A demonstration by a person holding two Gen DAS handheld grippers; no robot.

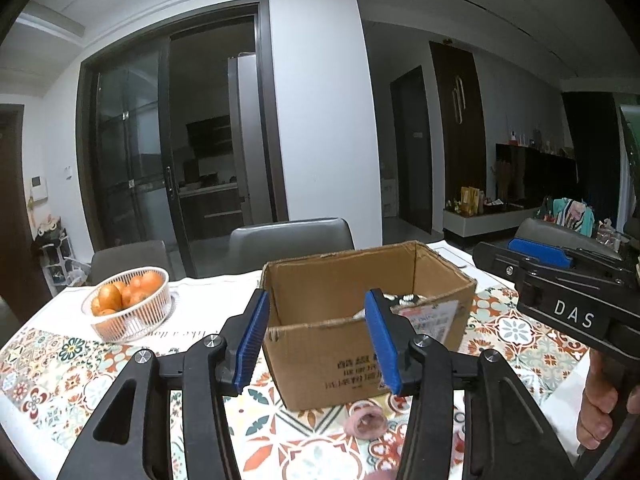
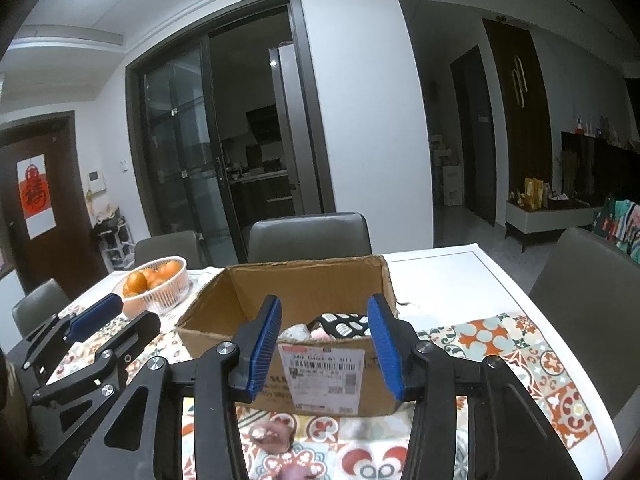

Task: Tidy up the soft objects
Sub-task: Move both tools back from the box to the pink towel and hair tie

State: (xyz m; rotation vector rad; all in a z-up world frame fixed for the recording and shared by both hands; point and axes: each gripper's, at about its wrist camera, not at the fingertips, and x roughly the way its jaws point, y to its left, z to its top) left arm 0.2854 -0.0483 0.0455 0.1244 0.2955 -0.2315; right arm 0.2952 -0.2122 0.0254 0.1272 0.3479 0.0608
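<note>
Ribbed blue pads line both of my tongs, set in black angular linkages with silver bolts. My left tongs [image 1: 318, 342] stand spread with nothing between the pads, and my right tongs [image 2: 324, 346] likewise gape empty. Just ahead of both sits a brown corrugated cardboard box [image 2: 320, 376], open-topped, its flaps ragged, with a white printed label on the near wall. Inside lie soft bundles: a black fabric piece with pale oval spots [image 2: 344, 325] and a pinkish-white fluffy one beside it. On the counter's glossy cloth of colourful tile patterns [image 1: 72, 364], just before the box, rests a small pink rolled soft item [image 1: 366, 420]. Well to the left stands a white slatted plastic basket [image 1: 132, 316] of round oranges.
</note>
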